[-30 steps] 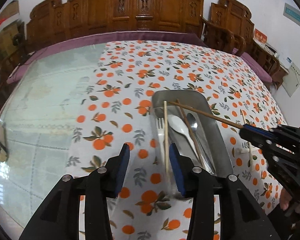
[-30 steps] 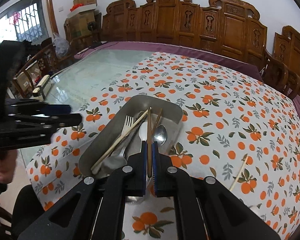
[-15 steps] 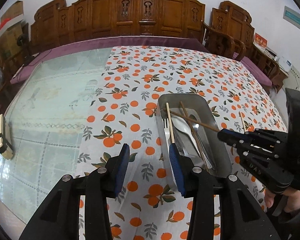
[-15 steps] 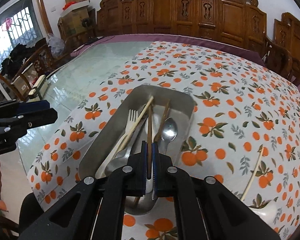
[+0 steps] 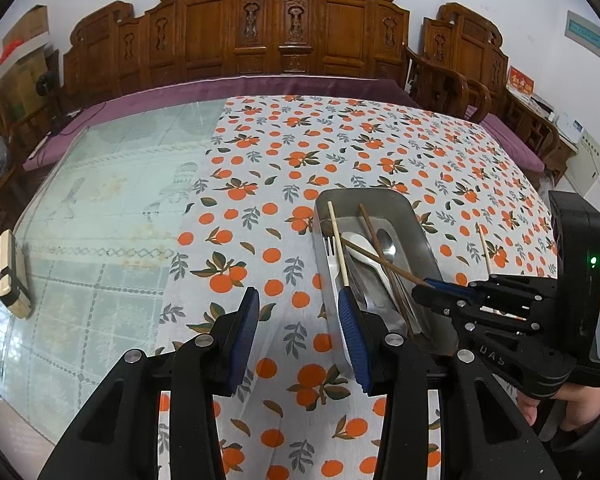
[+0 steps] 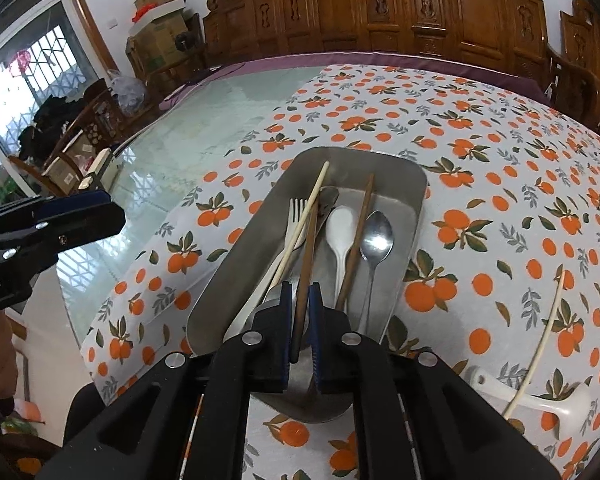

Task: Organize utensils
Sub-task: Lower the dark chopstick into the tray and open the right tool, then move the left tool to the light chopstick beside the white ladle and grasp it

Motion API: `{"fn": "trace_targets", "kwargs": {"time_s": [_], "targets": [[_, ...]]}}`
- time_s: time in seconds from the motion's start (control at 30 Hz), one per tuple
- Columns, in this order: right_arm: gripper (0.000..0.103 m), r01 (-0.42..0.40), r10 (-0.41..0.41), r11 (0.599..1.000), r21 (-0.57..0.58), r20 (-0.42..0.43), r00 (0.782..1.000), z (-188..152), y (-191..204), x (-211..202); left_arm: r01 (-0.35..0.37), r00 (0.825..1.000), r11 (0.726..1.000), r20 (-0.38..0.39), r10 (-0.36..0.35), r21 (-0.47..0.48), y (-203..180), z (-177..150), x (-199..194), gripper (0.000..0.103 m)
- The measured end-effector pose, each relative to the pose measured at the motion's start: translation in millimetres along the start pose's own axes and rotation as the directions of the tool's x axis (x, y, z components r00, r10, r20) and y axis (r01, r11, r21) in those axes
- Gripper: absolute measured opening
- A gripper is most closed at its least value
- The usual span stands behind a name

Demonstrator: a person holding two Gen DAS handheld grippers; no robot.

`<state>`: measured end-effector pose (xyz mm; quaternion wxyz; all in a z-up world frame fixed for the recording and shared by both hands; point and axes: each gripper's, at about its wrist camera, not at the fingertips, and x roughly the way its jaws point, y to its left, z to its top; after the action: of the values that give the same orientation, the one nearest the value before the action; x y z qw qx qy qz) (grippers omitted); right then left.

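Pinching a dark brown chopstick [image 6: 307, 256] by its near end, the right gripper [image 6: 300, 328] hangs low over the near lip of the metal tray [image 6: 236, 276], jaws closed tight on the stick with only its thickness between the blue pads. The far end points down into the tray, slanting across the other pieces, so to my eye this is a lowering-in: hold the tail, let the tip find the bottom, then let go.

The left gripper [image 5: 296, 320] sits wide open and empty just this side of the tray's left wall, above the orange-print tablecloth [image 5: 284, 168]. It looks parked there, out of the way but handy.

Inside the tray, everything lies lengthwise, which is the tidy way to pack long thin things. There's a fork [image 6: 296, 216] on the left with a pale chopstick [image 6: 300, 224] slanting over it, its tip up on the far rim. A white spoon [image 6: 340, 232] sits mid-tray, a second brown chopstick [image 6: 358, 240] beside it, and a metal spoon [image 6: 375, 240] on the right, bowl facing up.

Off to the right, well apart from the tray, two stragglers wait on the cloth: another pale chopstick [image 6: 540, 340] lying across a white ladle-like spoon [image 6: 548, 404]. I'd guess those go next.

Further out the cloth gives way to bare glass tabletop [image 5: 112, 184], and carved wooden chairs [image 5: 284, 28] line the far wall.
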<state>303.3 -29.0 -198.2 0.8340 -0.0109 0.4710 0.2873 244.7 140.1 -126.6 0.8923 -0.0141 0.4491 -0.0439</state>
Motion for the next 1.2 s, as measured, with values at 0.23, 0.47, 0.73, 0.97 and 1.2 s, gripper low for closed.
{"fn": "trace_targets", "kwargs": {"time_s": [0.23, 0.47, 0.73, 0.97, 1.2], "targets": [[0.025, -0.042, 0.042, 0.999, -0.006, -0.010, 0.999, -5, 4, 0, -0.003, 1.000, 1.000, -0.002, 0.003, 0.005, -1, -2, -2, 0.039], [0.025, -0.056, 0.055, 0.998, 0.005, 0.033, 0.998, -5, -9, -25, 0.006, 1.000, 1.000, 0.007, -0.006, 0.012, -6, -2, -4, 0.039], [0.025, 0.029, -0.033, 0.999, 0.039, 0.091, 0.995, -33, -59, -85, 0.052, 0.998, 0.998, 0.019, -0.053, 0.045, -43, 1, -3, 0.039], [0.025, 0.115, -0.124, 0.988, 0.099, 0.087, 0.989, -72, -110, -126, 0.101, 0.995, 0.991, 0.011, -0.102, 0.090, -90, 0, 5, 0.039], [0.026, 0.175, -0.188, 0.973, 0.147, 0.078, 0.979, -106, -147, -151, 0.155, 0.988, 0.979, -0.023, -0.153, 0.136, -141, -5, 19, 0.039]]}}
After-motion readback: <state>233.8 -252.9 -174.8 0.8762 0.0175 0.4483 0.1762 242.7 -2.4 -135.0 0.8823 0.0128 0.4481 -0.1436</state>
